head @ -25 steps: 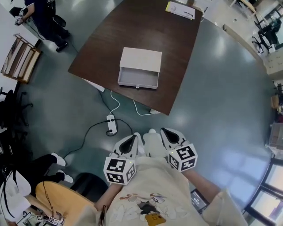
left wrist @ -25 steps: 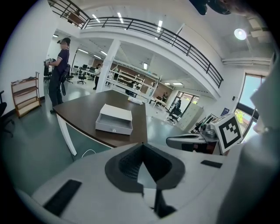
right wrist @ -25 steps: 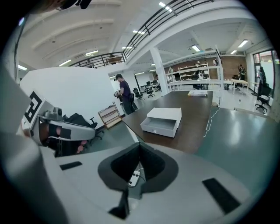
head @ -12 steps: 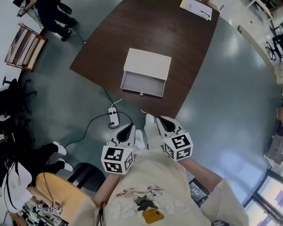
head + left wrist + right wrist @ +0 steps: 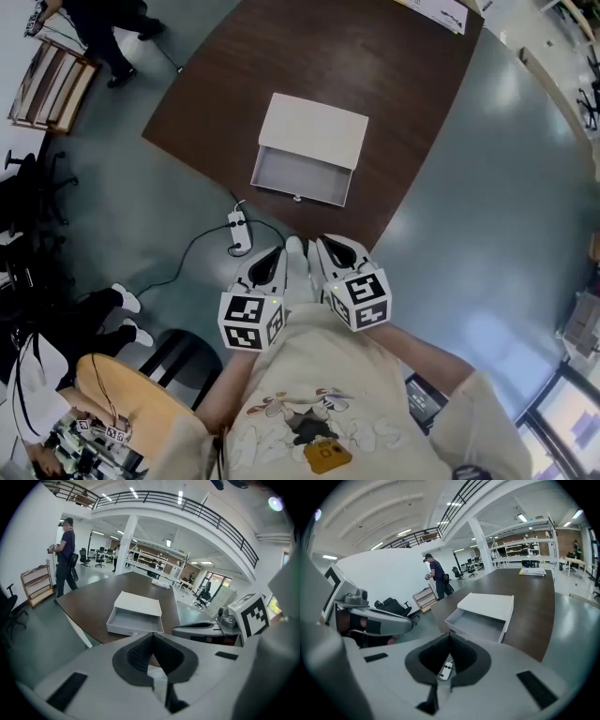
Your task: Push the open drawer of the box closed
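Note:
A white box point(image 5: 316, 130) lies on the dark brown table point(image 5: 394, 112), its grey drawer point(image 5: 299, 177) pulled out toward me, with a small knob on the front. Both grippers are held close to my body over the floor, short of the table's near edge and apart from the box. My left gripper point(image 5: 275, 259) is shut and holds nothing. Beside it, my right gripper point(image 5: 330, 249) is shut and also holds nothing. The left gripper view has the open drawer point(image 5: 133, 621) ahead beyond the left gripper point(image 5: 152, 637). From the right gripper point(image 5: 450, 637), the drawer point(image 5: 476, 626) is ahead and slightly right.
A white power strip point(image 5: 237, 232) and its cables lie on the floor under the table's near edge. Papers point(image 5: 441, 11) sit at the far end of the table. A person point(image 5: 94, 23) stands by a wooden rack point(image 5: 47, 80) at far left. An orange chair point(image 5: 122, 403) is behind me at left.
I have moved nearer to the table and both grippers came forward with me, drawing closer together. The drawer stays open and nothing has touched it.

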A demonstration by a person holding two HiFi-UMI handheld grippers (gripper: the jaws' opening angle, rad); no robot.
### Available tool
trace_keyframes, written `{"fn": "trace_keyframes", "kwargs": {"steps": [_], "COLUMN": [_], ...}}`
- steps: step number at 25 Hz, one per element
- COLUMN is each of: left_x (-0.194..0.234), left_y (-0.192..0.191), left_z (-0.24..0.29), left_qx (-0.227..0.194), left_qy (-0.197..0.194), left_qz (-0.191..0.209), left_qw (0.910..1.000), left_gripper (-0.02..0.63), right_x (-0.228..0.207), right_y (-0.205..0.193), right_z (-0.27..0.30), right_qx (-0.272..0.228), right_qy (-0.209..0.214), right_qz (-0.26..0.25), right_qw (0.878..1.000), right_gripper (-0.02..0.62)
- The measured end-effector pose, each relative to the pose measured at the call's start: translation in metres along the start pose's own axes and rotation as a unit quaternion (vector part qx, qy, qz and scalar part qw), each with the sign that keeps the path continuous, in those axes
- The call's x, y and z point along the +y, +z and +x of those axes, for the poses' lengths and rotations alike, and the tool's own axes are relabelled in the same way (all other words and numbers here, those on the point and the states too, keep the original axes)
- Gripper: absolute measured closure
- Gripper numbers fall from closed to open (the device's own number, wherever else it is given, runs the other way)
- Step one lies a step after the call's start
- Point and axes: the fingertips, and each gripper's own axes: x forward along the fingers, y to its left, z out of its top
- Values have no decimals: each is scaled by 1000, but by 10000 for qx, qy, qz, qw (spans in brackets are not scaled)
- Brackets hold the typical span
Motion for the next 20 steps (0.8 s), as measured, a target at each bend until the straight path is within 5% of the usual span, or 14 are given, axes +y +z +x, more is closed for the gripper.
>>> {"fn": "trace_keyframes", "kwargs": {"steps": [12,16,20], "left_x": [19,33,44], "left_y": [-11,-9,-23], "left_z": [65,79,104], "left_qx": [481,578,712], "left_qy": [-224,95,122], "left_qz": [-120,316,285], "left_qw": [9985,9978,9970], "left_gripper": [600,600,567], "right_x": [-24,-29,-38], "right_y": [-20,-17,-25], "right_z": [36,45,62], "right_qx": [418,405,498], "right_qy": [-162,-190,-272], "right_qz": [172,175,216], "right_qw": [9988,9988,9982], "right_gripper": [591,591,591]}}
